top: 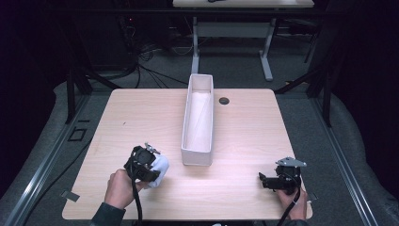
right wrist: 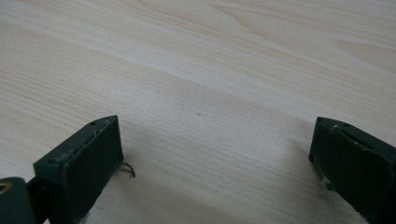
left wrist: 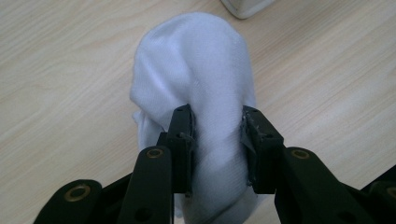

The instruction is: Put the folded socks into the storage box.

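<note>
Left gripper (left wrist: 217, 135) jaws clamped on bunched white cloth (left wrist: 196, 70), right gripper (right wrist: 215, 154) jaws wide apart, empty, over wooden table (right wrist: 210, 56), white box (top: 198, 120) mid-table.

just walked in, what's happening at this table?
A person works two handheld grippers at a wooden table. The left gripper is clamped on a white bundled cloth, near the front end of a long white box. The right gripper is open over bare wood, holding nothing.
</note>
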A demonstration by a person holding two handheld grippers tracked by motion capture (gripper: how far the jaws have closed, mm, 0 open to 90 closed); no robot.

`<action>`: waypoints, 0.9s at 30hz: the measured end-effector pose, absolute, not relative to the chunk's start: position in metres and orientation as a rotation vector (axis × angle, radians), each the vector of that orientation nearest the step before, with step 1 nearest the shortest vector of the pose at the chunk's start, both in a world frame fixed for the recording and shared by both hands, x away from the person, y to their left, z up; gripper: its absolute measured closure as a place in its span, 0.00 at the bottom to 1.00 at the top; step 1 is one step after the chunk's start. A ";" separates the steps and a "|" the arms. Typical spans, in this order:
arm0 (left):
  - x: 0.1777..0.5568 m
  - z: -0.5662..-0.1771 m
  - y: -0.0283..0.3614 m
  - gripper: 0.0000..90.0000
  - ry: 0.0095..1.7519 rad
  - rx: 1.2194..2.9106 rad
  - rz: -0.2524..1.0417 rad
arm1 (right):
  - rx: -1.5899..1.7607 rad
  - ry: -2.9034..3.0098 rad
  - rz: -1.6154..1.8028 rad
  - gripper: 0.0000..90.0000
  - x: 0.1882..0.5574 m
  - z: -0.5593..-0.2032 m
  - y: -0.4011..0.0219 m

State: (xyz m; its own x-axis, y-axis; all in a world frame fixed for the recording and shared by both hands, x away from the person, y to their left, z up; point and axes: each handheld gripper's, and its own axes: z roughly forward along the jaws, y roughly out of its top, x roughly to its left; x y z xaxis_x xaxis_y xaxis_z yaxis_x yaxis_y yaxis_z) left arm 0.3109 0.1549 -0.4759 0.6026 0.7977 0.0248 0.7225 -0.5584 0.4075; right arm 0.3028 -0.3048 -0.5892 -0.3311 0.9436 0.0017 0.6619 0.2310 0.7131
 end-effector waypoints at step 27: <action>0.322 -0.438 0.154 0.74 1.185 2.458 0.370 | 1.473 2.078 0.872 0.02 0.303 -0.589 -0.305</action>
